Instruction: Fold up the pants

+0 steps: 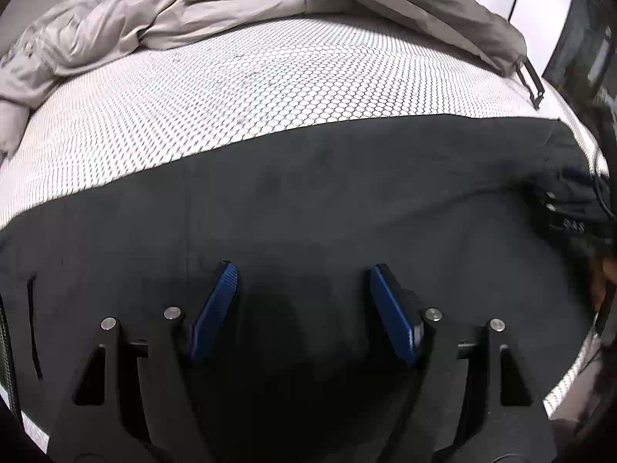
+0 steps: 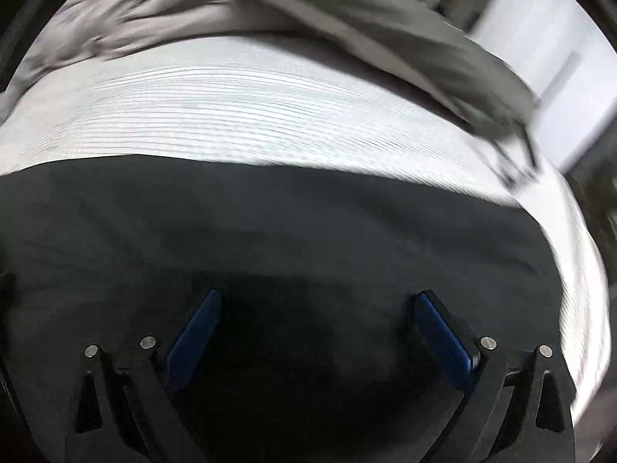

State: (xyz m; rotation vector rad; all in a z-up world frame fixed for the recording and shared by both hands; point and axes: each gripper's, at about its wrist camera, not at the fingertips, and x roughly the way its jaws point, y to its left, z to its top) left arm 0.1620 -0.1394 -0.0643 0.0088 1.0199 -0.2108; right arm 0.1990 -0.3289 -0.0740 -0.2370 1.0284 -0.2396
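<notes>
Dark pants point(image 1: 327, 200) lie flat across the near part of a white honeycomb-patterned mattress point(image 1: 250, 85). A pocket slit shows at the far left of the left wrist view. My left gripper point(image 1: 302, 270) hovers over the dark cloth, blue pads apart, nothing between them. In the blurred right wrist view the same pants point(image 2: 289, 223) fill the lower half. My right gripper point(image 2: 318, 299) stands wide open above them with an empty gap. Part of the other gripper's dark body point(image 1: 567, 208) shows at the right edge of the left wrist view.
A crumpled grey duvet point(image 1: 185, 7) is piled along the far side of the mattress, with a dark strap loop point(image 1: 532, 81) hanging from its right corner. The grey duvet point(image 2: 308, 11) also spans the top of the right wrist view. The mattress edge drops off at the right.
</notes>
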